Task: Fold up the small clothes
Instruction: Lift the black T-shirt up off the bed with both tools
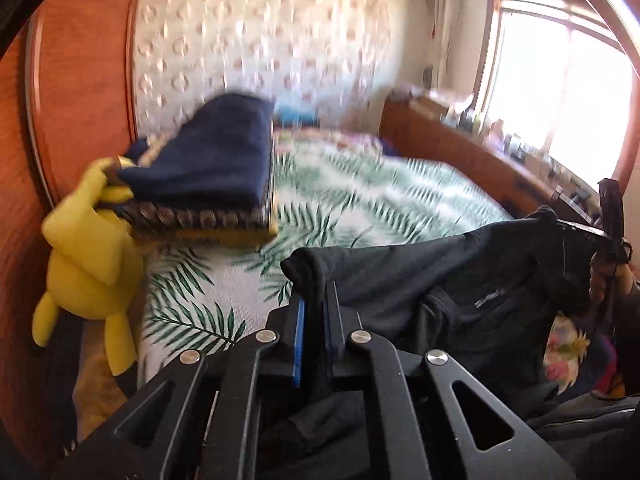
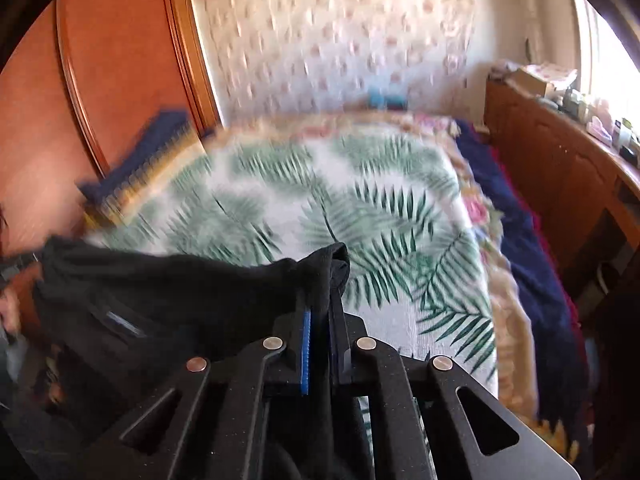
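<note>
A black garment [image 1: 460,292] hangs stretched between my two grippers above the bed. My left gripper [image 1: 315,300] is shut on its left corner, cloth bunched between the blue pads. My right gripper [image 2: 325,300] is shut on the other corner of the black garment [image 2: 168,300]. In the left wrist view the right gripper [image 1: 608,236] shows at the far right, holding the cloth's far end. A small pale label shows on the garment's front. The garment's lower part hangs out of sight.
The bed has a palm-leaf cover [image 2: 320,200]. A stack of folded dark blue and patterned clothes [image 1: 208,184] lies at its left by a yellow plush toy [image 1: 84,256]. A wooden wardrobe [image 1: 72,80] stands left, a wooden counter [image 2: 560,168] with small items right.
</note>
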Demonstrator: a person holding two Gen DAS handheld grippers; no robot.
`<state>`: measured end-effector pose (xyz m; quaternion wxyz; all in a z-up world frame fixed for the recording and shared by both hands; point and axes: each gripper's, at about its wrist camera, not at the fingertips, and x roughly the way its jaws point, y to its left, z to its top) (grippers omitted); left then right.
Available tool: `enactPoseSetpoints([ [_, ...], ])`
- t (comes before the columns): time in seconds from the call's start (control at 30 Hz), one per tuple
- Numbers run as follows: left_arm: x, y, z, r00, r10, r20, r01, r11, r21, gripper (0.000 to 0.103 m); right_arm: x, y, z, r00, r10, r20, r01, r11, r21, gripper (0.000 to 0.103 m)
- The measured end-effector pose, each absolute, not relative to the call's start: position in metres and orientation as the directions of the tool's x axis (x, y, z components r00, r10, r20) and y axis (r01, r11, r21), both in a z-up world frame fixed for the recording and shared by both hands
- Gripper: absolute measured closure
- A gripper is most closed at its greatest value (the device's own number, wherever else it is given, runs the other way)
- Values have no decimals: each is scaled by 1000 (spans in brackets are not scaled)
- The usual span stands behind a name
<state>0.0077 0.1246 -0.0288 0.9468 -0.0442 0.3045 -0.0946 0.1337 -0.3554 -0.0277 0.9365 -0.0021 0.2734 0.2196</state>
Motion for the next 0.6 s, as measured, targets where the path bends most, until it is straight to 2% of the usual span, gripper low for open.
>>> enactPoseSetpoints([
  [0.17,-31,138,13,861,-211,-462,144,974,-176,95,84,-375,9,796,440,-416,-430,894,123,97],
  [0.6,-86,129,103,956,-213,-203,190,974,-125,95,-25,-408,92,865,476,-159,-473,879,58,97],
])
